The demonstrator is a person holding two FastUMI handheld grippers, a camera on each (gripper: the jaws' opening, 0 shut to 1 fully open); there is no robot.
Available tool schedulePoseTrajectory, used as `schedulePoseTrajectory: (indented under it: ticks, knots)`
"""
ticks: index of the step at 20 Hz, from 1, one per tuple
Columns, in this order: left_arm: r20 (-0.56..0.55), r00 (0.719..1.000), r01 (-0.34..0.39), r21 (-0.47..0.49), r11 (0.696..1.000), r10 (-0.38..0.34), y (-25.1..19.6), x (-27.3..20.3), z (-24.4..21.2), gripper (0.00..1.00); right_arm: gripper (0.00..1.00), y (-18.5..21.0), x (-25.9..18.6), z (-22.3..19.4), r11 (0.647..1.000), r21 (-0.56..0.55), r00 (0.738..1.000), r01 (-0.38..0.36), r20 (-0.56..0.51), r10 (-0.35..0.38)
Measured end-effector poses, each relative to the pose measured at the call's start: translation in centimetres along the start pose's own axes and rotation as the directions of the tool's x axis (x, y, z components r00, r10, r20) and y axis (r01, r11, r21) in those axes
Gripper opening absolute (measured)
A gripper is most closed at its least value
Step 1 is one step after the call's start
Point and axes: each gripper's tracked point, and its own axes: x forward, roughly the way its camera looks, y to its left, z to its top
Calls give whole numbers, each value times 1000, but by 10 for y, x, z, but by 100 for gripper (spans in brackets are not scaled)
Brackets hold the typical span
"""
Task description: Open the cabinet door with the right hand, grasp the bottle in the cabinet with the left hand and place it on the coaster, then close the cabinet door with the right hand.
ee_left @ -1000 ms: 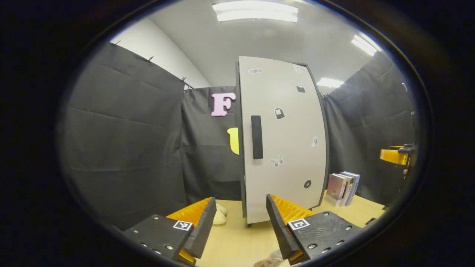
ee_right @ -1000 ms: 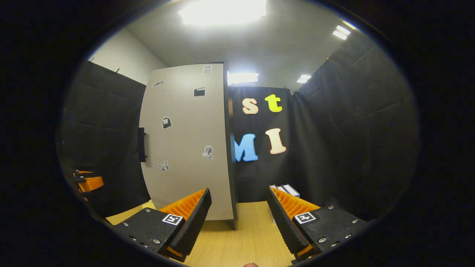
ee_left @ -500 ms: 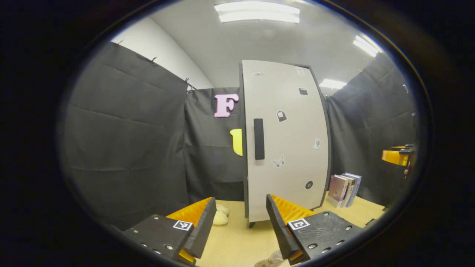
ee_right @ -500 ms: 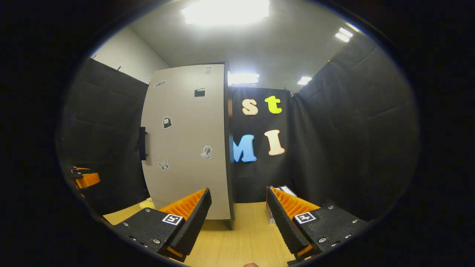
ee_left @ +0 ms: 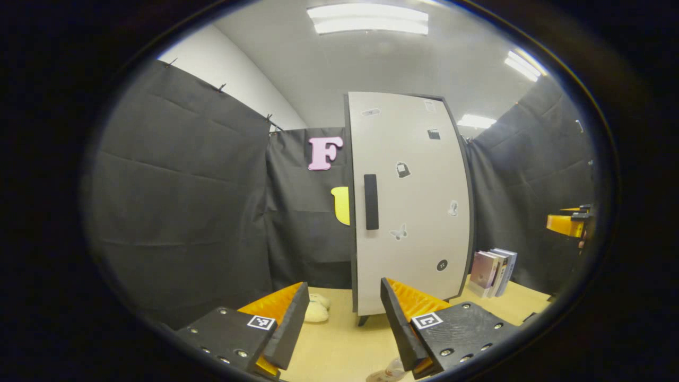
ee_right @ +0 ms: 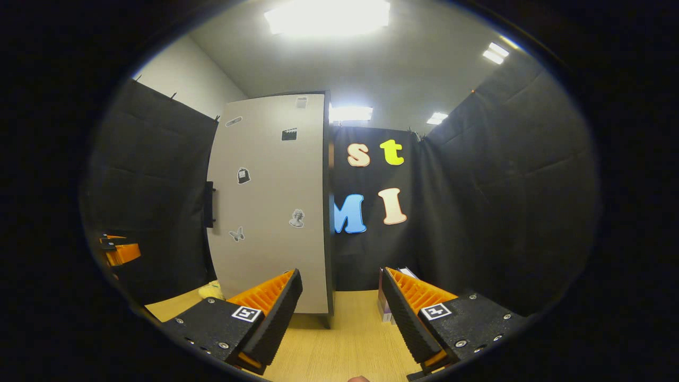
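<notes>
Cloth walls stand to the left of the scene, and both grippers hang back from the furniture with nothing between their fingers. In the left gripper view the left gripper [ee_left: 344,323] sits low over the table [ee_left: 339,345], its fingers spread apart around empty air; that spacing suits a hand waiting its turn, since the bottle it must fetch is presumably behind the door and cannot be seen. Just past its left finger a small pale object [ee_left: 316,309] lies on the table near the cabinet's foot; whether that is the coaster I cannot tell.

The cabinet [ee_left: 408,201] stands upright in the middle, its door shut and flush, with the dark vertical handle [ee_left: 371,201] along the left edge of the door. A row of books [ee_left: 494,270] leans upright against the cabinet's right side. At the far right edge of that view, part of the other tool shows, well apart from the door.

In the right gripper view the right gripper [ee_right: 340,313] also has its fingers apart and empty, pointed at the gap between the cabinet's right edge and the books. The handle [ee_right: 209,204] lies far over on the door's left edge here, so my judgement is that the opening step is not yet begun and the right hand must swing leftward to reach it.
</notes>
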Motion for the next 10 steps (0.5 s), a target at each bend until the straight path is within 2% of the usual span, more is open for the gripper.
schedulePoseTrajectory:
  ticks: [2,3,10]
  knots:
    - [2,1000,-3,-1,1000,3,0,0,0,75,93,0,0,0,1000,0,1000,-2,-1,2]
    - [4,1000,-4,2,1000,4,0,1,-2,77,93,1,0,0,1000,1,1000,-3,-1,3]
    - [9,1000,-13,7,1000,13,-1,-2,-5,77,93,2,0,0,1000,-1,1000,-5,-2,5]
